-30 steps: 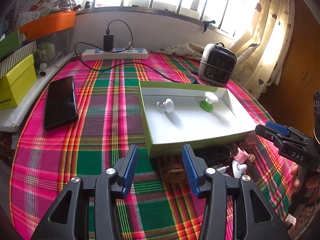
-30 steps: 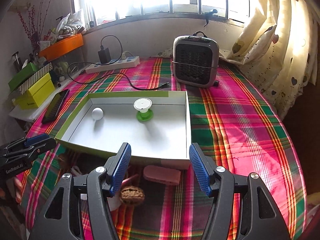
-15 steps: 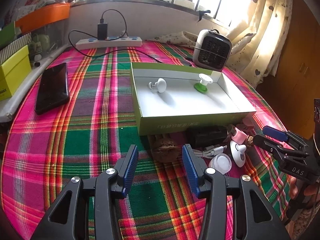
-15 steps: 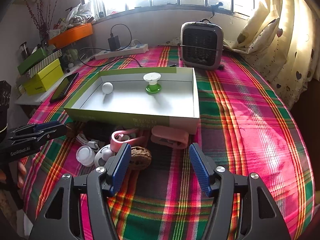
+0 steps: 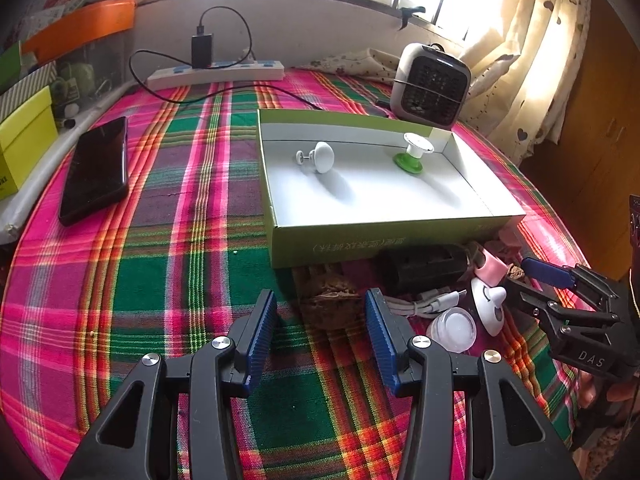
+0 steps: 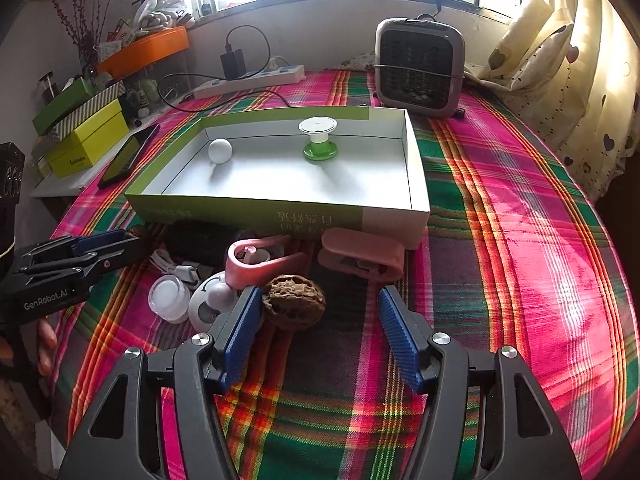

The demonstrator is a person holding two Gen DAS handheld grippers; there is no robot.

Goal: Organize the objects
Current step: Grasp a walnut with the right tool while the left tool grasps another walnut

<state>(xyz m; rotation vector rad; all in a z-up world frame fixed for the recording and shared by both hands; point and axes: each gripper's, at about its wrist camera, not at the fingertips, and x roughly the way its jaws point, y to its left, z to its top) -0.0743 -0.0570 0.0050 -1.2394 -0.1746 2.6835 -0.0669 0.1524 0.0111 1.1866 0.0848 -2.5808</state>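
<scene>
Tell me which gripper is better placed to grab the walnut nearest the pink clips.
Right. That walnut sits just ahead of the open right gripper, by its left finger. The open left gripper faces a different walnut near the box corner.

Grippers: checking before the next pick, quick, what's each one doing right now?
Left gripper: open, holding nothing, a walnut between its fingers.
Right gripper: open, holding nothing.

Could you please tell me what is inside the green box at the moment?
Inside the green box lie a white knob and a green-based spool on its white floor. The near wall hides a strip of floor just behind it.
</scene>
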